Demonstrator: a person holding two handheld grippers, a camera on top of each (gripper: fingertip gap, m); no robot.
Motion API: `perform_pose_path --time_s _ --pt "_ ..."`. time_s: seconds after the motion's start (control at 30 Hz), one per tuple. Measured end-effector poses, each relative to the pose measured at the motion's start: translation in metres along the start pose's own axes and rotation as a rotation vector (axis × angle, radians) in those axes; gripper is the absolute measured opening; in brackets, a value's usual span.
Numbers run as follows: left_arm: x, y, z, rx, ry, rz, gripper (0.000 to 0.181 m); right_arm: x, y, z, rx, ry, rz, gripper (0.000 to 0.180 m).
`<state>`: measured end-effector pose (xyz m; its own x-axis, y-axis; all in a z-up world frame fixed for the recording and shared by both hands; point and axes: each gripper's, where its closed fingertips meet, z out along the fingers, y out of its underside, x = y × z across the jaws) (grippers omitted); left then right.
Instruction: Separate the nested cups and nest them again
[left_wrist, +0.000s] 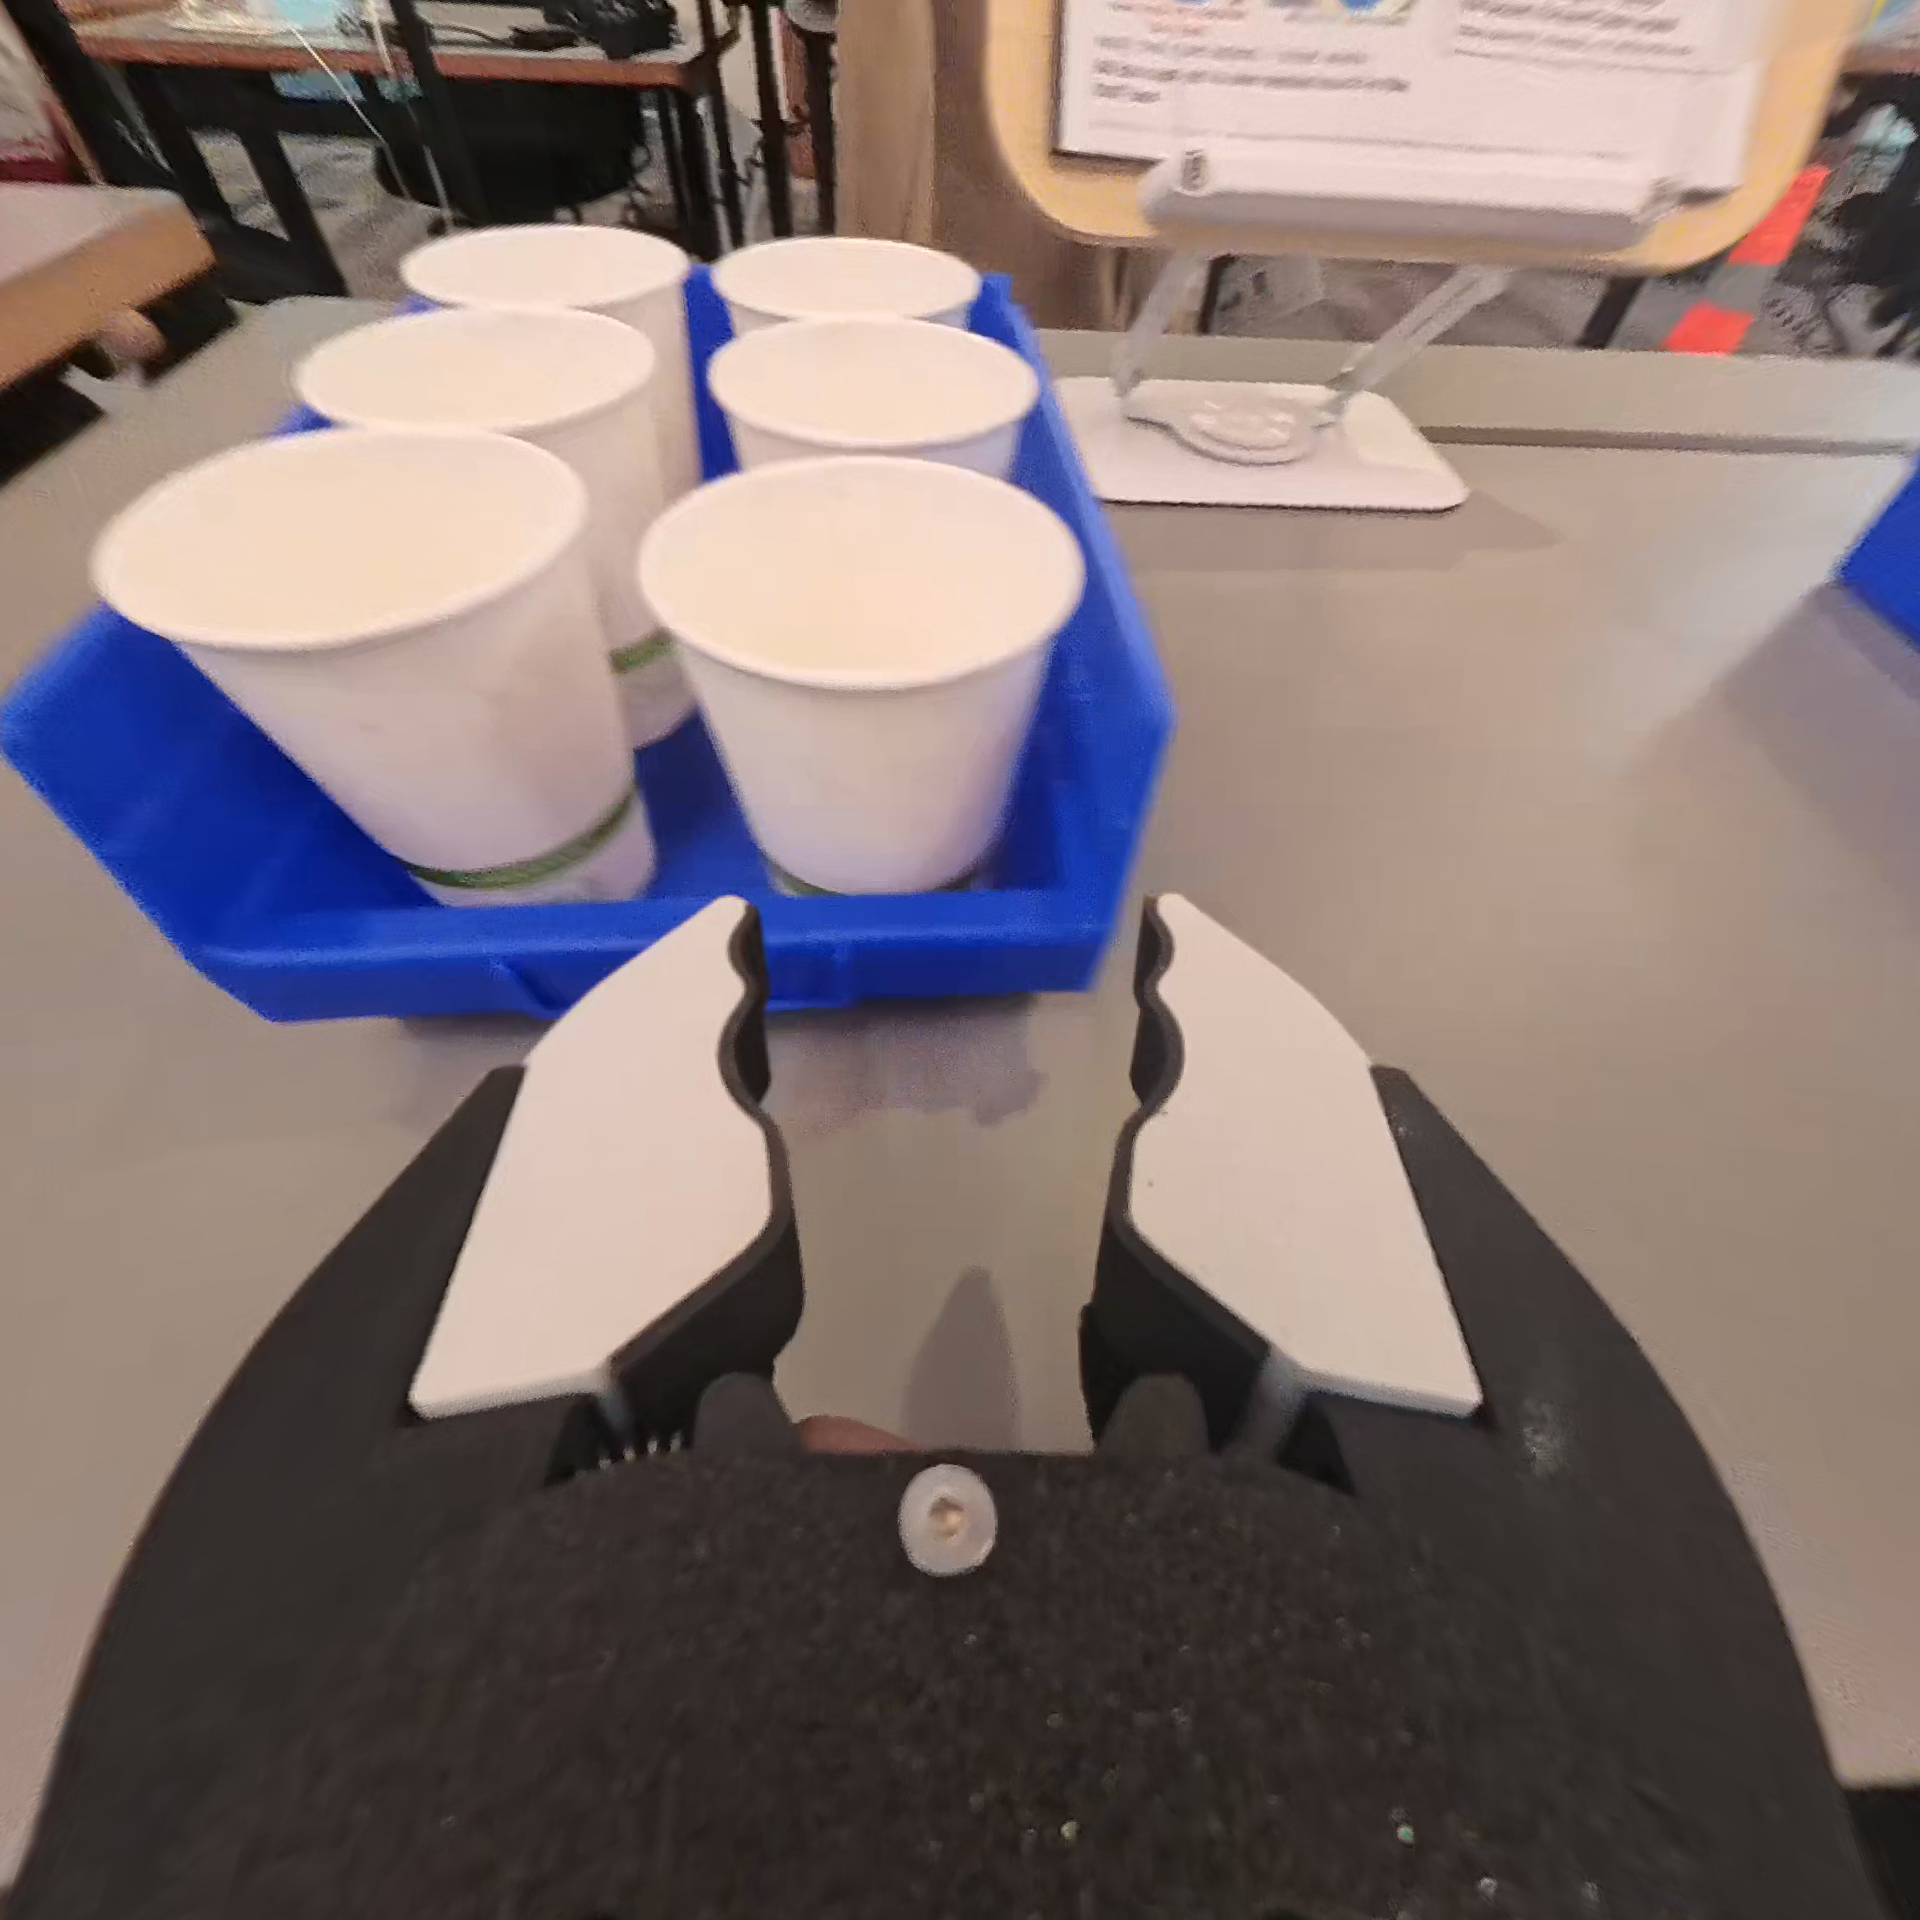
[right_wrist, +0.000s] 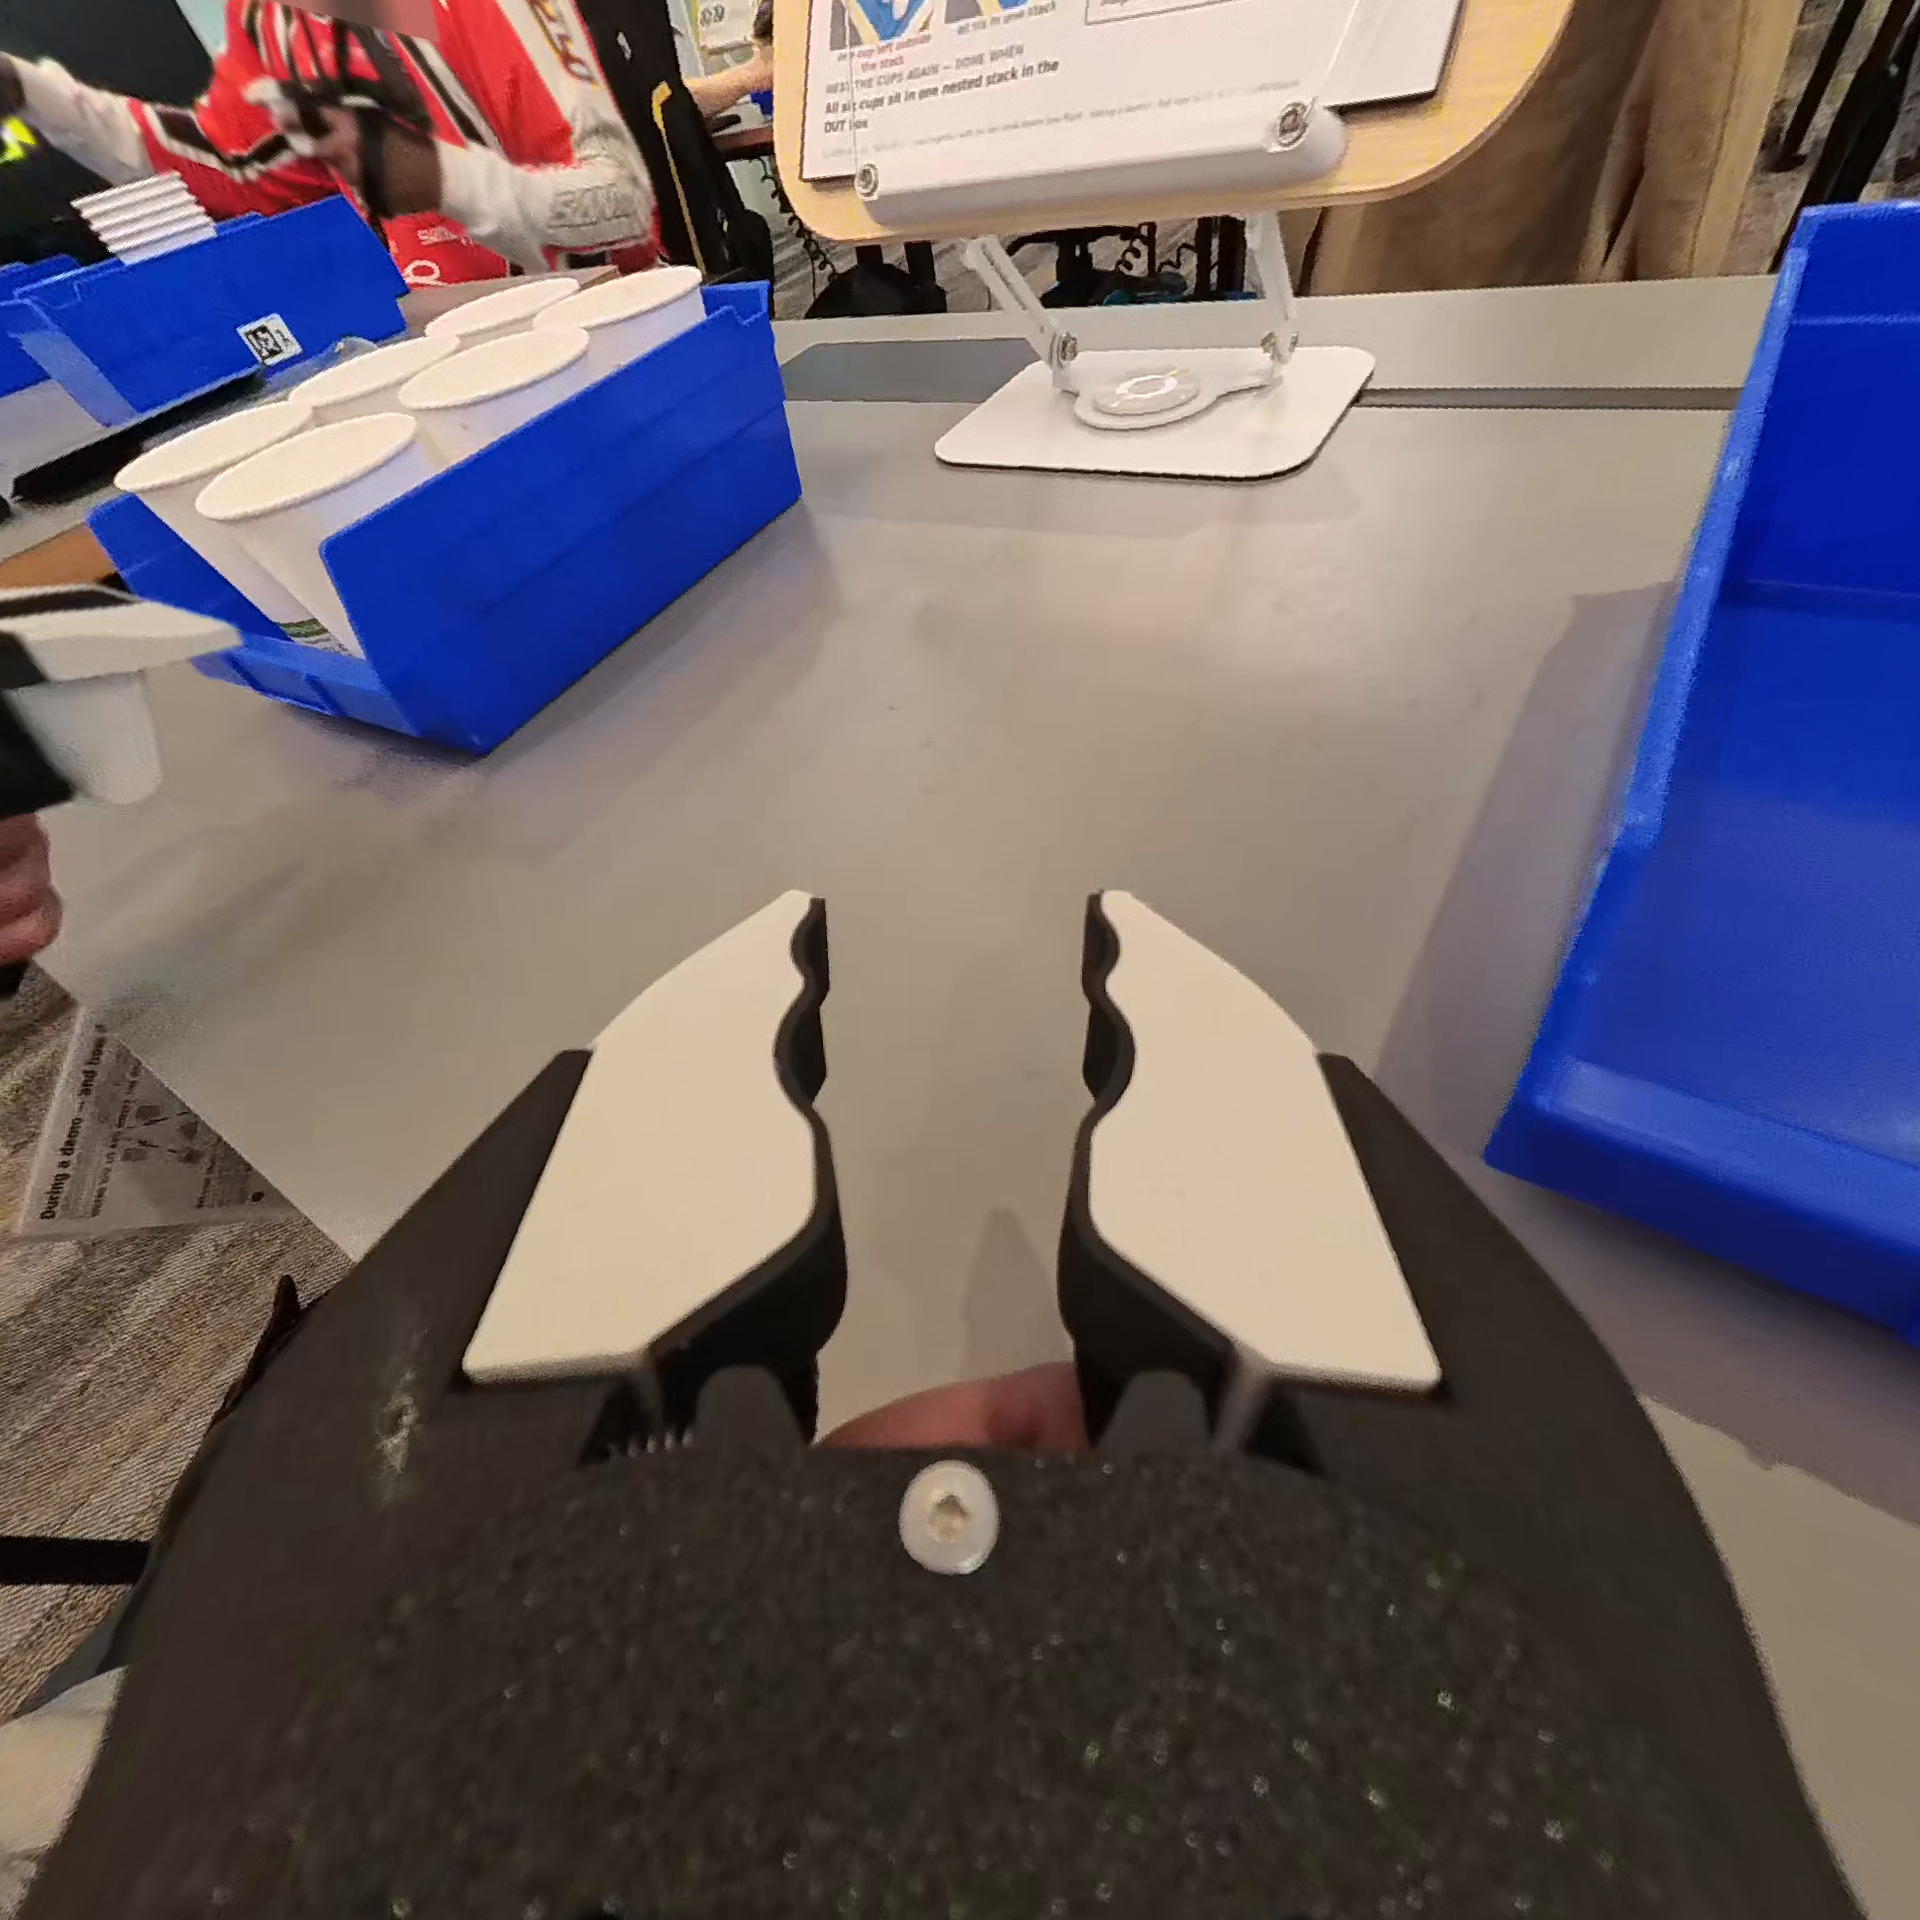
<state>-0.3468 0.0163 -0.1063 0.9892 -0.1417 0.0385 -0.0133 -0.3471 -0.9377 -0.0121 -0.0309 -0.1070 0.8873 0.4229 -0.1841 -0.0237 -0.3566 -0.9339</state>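
Left wrist view: left gripper (left_wrist: 951, 914) had its fingers spread w/ nothing btwn them, only bare grey table (left_wrist: 1455, 831) in the gap. Just ahead of the fingertips sat a blue bin (left_wrist: 644, 961), its near wall nearly at the left tip. Six white paper cups (left_wrist: 852, 665) stood upright in it, separated, in two rows of three running away from the fingers; the row ahead-left of the tips looked taller than the row straight ahead. Green band visible near the base of the closest cups. Farther out, ahead-right of the fingers, a white stand (left_wrist: 1278, 442) held a wooden board w/ a sheet clipped on.

Right wrist view: right gripper (right_wrist: 956, 904) also held apart, empty, over the table. Same bin of cups lay well off to the fingers' left and ahead. A second blue bin (right_wrist: 1714, 883) was near, to the right of the fingers; what showed of its inside was bare. Stand straight ahead, well apart. Tip of the left gripper showed at far left edge, near the cup bin's corner. More blue bins and a person in a red-and-white top in the bkgd, far left.
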Motion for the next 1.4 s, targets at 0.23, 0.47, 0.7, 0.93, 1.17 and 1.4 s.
perform_pose_path --time_s 0.23,0.47,0.7,0.93,1.17,1.4 --pt "-0.026 -0.015 0.050 -0.024 0.115 0.029 0.082 0.002 -0.003 0.001 -0.011 0.007 -0.049 0.047" --pt "-0.016 -0.015 0.079 -0.047 0.136 0.114 0.084 0.009 0.005 -0.004 -0.025 0.039 -0.016 0.045" --pt "-0.021 -0.040 0.040 0.000 0.241 0.096 0.081 0.006 -0.002 -0.006 -0.021 -0.003 -0.057 0.045" --pt "0.019 -0.098 -0.022 0.038 0.637 0.184 0.081 -0.033 -0.057 -0.008 0.007 -0.396 -0.178 0.052" --pt "0.127 -0.094 -0.025 -0.069 1.019 0.453 0.081 -0.089 -0.104 0.012 -0.020 -0.652 -0.543 0.079" --pt "0.198 -0.083 -0.021 -0.131 1.229 0.592 0.081 -0.106 -0.104 0.050 -0.183 -0.733 -0.693 0.087"
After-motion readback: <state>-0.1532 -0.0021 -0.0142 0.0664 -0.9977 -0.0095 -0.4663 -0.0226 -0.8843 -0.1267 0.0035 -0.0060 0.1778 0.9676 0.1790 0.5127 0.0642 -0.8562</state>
